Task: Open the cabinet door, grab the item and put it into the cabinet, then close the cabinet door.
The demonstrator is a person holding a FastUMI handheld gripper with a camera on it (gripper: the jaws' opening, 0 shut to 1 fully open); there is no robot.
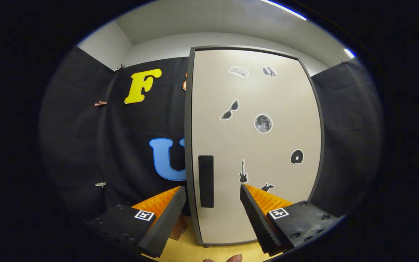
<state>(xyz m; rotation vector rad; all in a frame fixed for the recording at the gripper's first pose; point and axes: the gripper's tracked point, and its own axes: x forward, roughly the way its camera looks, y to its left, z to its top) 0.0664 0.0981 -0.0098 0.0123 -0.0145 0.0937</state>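
The tongs stand apart, holding nothing, just ahead of the closed cabinet door. Its dark handle sits between the fingers. A brown item rests on the counter behind the left finger.

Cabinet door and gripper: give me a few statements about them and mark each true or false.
1. The cabinet door is shut. True.
2. The gripper is clamped on the black handle. False: its fingers stand open, with the handle seen between them, beyond the tips.
3. Stickers dot the door, among them a guitar sticker and a moon sticker. True.
4. The handle sits by the door's right edge. False: it sits near the left edge, low down.
5. The cabinet stands on a black floor. False: it stands on a yellow wooden surface.
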